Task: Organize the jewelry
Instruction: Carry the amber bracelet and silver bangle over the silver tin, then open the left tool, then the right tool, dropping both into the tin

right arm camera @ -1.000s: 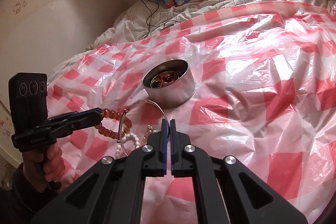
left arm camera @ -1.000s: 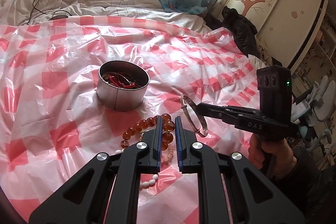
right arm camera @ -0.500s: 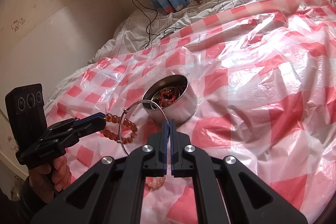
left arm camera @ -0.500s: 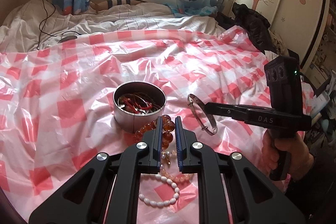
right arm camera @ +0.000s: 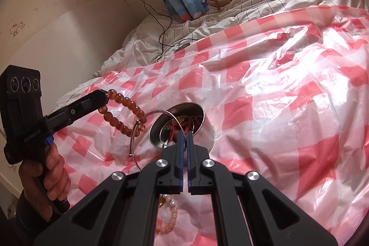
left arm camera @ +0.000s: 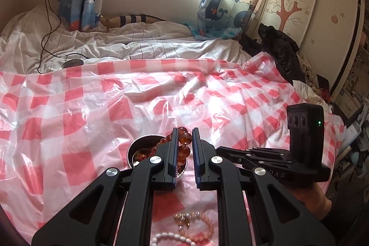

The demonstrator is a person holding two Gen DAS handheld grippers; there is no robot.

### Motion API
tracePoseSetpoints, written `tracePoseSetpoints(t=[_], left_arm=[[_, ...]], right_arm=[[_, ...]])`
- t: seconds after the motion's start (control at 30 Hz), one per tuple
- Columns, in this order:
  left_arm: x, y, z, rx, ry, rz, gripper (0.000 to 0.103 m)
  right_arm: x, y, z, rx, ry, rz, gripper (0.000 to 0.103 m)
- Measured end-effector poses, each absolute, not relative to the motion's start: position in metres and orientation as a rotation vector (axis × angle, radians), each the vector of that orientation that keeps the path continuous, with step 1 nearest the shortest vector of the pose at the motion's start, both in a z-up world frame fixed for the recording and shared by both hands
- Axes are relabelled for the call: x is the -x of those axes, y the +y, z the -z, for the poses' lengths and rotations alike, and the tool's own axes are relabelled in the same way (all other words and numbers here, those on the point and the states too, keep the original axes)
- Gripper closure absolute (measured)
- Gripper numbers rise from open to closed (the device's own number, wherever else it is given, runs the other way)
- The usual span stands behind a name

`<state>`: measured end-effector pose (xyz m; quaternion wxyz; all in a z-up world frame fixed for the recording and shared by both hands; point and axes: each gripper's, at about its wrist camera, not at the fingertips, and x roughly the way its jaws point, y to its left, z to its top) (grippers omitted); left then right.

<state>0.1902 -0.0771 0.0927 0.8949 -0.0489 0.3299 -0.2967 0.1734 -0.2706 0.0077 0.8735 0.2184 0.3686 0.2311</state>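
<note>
With jaws clamped, four bracelets (left arm camera: 184, 142), one tin (right arm camera: 184, 128).

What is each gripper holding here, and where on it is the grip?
The left gripper pinches the amber bead bracelet at one end of its loop. The right gripper clamps the thin silver bangle at its rim.

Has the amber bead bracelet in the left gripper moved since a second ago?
Yes. The amber bead bracelet has been lifted off the checked sheet, toward the round metal tin.
</note>
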Motion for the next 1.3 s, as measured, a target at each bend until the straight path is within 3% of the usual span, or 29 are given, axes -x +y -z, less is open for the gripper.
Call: tracePoseSetpoints(t=[0.5, 0.57, 0.67, 0.7, 0.97, 1.2, 1.23, 1.3], left_arm=[[-0.235, -0.088, -0.026, 0.080, 0.850, 0.486, 0.091], [-0.236, -0.087, -0.023, 0.052, 0.874, 0.452, 0.084], [-0.234, -0.076, -0.032, 0.057, 0.864, 0.403, 0.055], [-0.232, -0.071, -0.035, 0.064, 0.855, 0.391, 0.050], [-0.218, -0.013, -0.047, 0.226, 0.844, 0.320, 0.043], [-0.201, -0.012, -0.036, 0.187, 0.860, 0.291, 0.040], [-0.199, -0.016, -0.035, 0.166, 0.863, 0.293, 0.040], [-0.192, -0.027, -0.033, 0.103, 0.861, 0.285, 0.037]], right_arm=[[-0.207, -0.261, -0.003, -0.393, 0.772, -0.451, 0.100], [-0.208, -0.257, -0.003, -0.367, 0.772, -0.444, 0.100], [-0.211, -0.248, -0.002, -0.326, 0.776, -0.431, 0.100], [-0.213, -0.245, -0.001, -0.312, 0.778, -0.427, 0.100], [-0.223, -0.210, 0.007, -0.175, 0.807, -0.405, 0.100], [-0.227, -0.198, 0.016, -0.131, 0.843, -0.390, 0.099], [-0.227, -0.200, 0.017, -0.136, 0.848, -0.389, 0.097], [-0.227, -0.203, 0.016, -0.148, 0.837, -0.389, 0.080]])
